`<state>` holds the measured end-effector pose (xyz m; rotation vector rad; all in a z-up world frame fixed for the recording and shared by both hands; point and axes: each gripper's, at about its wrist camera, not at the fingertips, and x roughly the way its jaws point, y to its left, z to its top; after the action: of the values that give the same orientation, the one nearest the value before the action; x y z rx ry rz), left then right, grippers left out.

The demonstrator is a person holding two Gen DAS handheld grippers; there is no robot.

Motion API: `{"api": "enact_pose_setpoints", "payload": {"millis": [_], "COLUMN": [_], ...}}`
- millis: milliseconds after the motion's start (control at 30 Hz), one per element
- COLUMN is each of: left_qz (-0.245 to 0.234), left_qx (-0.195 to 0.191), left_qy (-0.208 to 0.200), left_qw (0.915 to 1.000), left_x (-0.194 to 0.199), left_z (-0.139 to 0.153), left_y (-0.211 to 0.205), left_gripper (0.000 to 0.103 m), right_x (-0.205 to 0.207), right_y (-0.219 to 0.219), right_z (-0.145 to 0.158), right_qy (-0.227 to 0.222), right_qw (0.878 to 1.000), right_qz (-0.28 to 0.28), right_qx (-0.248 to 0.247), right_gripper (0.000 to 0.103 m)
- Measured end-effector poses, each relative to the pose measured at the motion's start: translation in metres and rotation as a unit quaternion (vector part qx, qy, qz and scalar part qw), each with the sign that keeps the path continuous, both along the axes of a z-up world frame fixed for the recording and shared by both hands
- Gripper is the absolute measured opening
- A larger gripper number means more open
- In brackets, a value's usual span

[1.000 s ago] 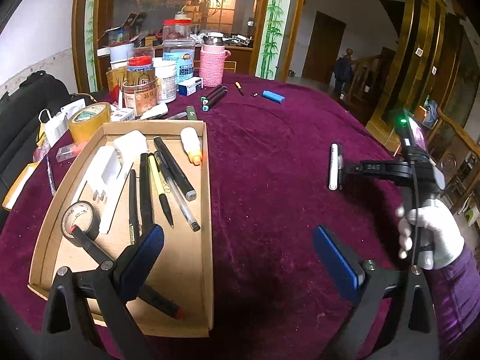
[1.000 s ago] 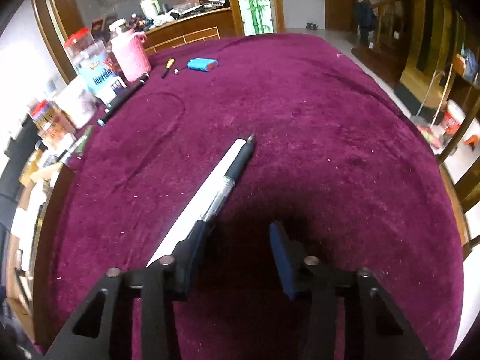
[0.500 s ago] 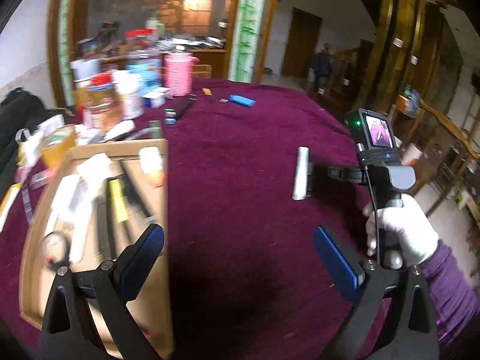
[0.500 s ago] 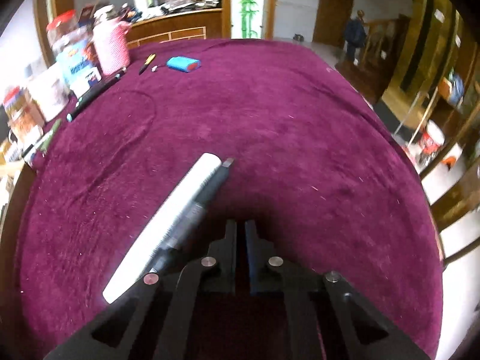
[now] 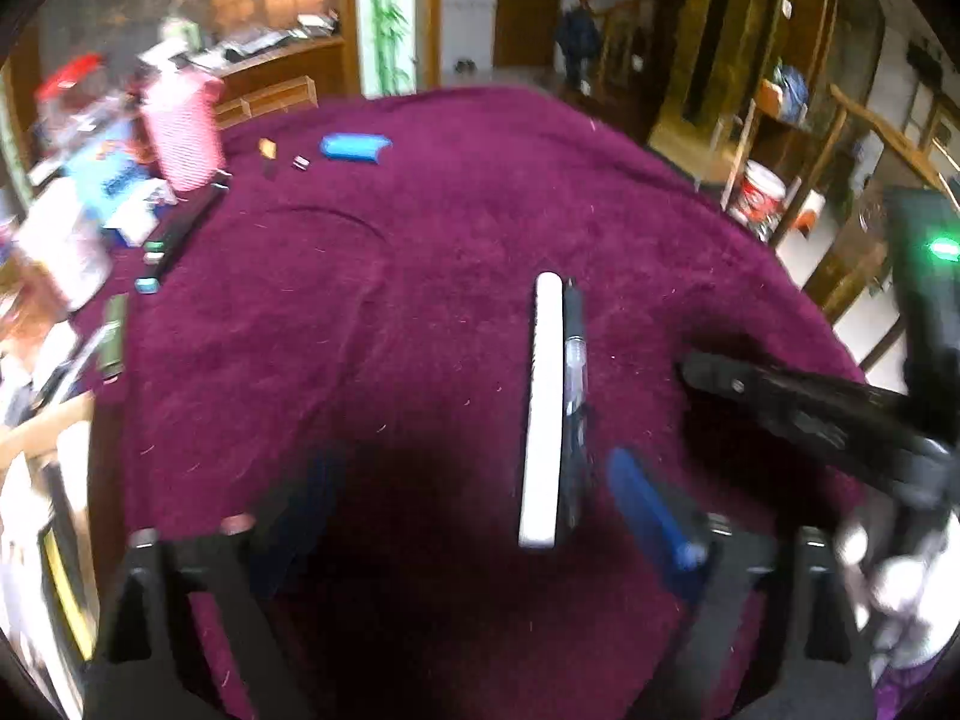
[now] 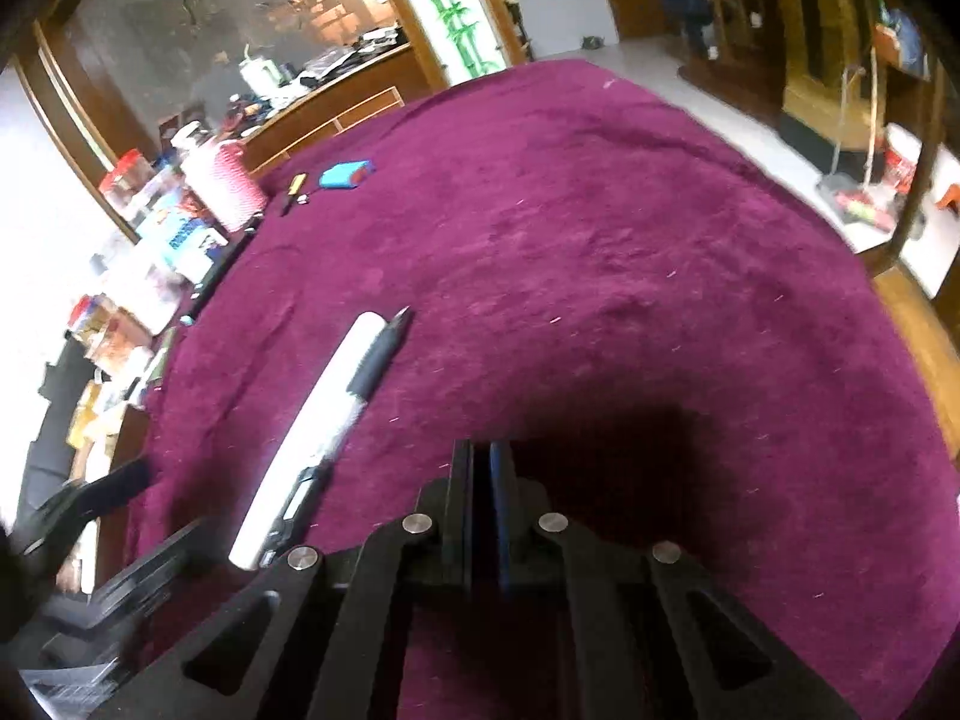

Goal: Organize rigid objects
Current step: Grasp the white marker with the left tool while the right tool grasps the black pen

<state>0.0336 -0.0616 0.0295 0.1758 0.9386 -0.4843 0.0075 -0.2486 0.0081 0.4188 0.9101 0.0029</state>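
A white stick [image 5: 543, 408] and a black pen [image 5: 573, 414] lie side by side on the purple tablecloth [image 5: 420, 252]. My left gripper [image 5: 480, 516] is open, its blue pads either side of their near ends, low over the cloth. In the right wrist view the white stick [image 6: 312, 420] and the pen [image 6: 375, 360] lie just left of my right gripper [image 6: 480, 510], which is shut and empty. The right gripper also shows in the left wrist view [image 5: 798, 402], right of the pen.
A blue case [image 5: 351, 147], a pink cup [image 5: 183, 135], jars and boxes, black markers [image 5: 186, 228] and a green marker [image 5: 114, 330] stand along the far left. The cardboard tray's edge [image 5: 42, 432] is at the left. The table edge drops off on the right.
My left gripper has swung right from the tray to the white stick and pen and now straddles them. My right gripper closed empty and has drawn off to their right.
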Motion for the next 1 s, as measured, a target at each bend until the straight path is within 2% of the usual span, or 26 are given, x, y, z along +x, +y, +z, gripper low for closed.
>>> {"api": "enact_pose_setpoints", "payload": {"millis": [67, 100, 167, 367, 500, 667, 733, 800, 833, 867, 900, 933, 1000], "left_qz": [-0.014, -0.019, -0.021, -0.016, 0.012, 0.007, -0.008, -0.016, -0.015, -0.017, -0.03, -0.042, -0.049], "left_qx": [-0.019, -0.017, 0.008, -0.024, -0.023, 0.02, 0.069, 0.093, 0.1, 0.095, 0.075, 0.056, 0.065], "left_qy": [0.032, 0.037, 0.031, 0.037, 0.038, 0.013, 0.0, -0.032, -0.038, -0.033, -0.017, -0.001, -0.012], "left_qw": [0.9992, 0.999, 0.9992, 0.9989, 0.9989, 0.9997, 0.9976, 0.9951, 0.9941, 0.9948, 0.9966, 0.9975, 0.9966], "left_x": [0.014, 0.019, 0.025, 0.035, 0.046, 0.05, 0.049, 0.045, 0.044, 0.044, 0.044, 0.042, 0.034], "left_z": [-0.01, -0.015, -0.021, -0.019, -0.016, -0.014, -0.02, -0.019, -0.018, -0.016, -0.015, -0.014, -0.013], "left_y": [-0.006, -0.01, -0.016, 0.0, 0.013, 0.006, -0.011, -0.025, -0.03, -0.033, -0.036, -0.039, -0.046], "left_gripper": [0.076, 0.076, 0.076, 0.076, 0.076, 0.076, 0.077, 0.076, 0.074, 0.056, 0.019, 0.013, 0.013], "right_x": [0.0, 0.0, 0.001, 0.002, 0.002, 0.002, 0.002, 0.002, 0.002, 0.002, 0.003, 0.003, 0.003], "right_y": [0.001, 0.001, 0.0, -0.002, -0.001, -0.002, -0.001, -0.002, -0.003, -0.003, -0.004, -0.006, -0.008], "right_z": [-0.001, -0.001, -0.003, -0.003, -0.003, -0.003, -0.003, -0.004, -0.004, -0.004, -0.005, -0.005, -0.006], "right_qy": [0.002, 0.002, 0.004, 0.006, 0.007, 0.006, 0.005, 0.005, 0.004, 0.003, 0.003, 0.002, 0.001], "right_qw": [1.0, 1.0, 1.0, 1.0, 1.0, 1.0, 1.0, 1.0, 1.0, 0.999, 0.999, 0.999, 0.999], "right_qz": [0.002, 0.002, 0.001, -0.001, -0.001, -0.001, -0.002, -0.003, -0.004, -0.004, -0.005, -0.005, -0.008], "right_qx": [0.007, 0.01, 0.016, 0.025, 0.025, 0.025, 0.024, 0.027, 0.03, 0.033, 0.035, 0.039, 0.049], "right_gripper": [0.006, 0.006, 0.006, 0.006, 0.007, 0.007, 0.007, 0.007, 0.007, 0.007, 0.007, 0.008, 0.007]}}
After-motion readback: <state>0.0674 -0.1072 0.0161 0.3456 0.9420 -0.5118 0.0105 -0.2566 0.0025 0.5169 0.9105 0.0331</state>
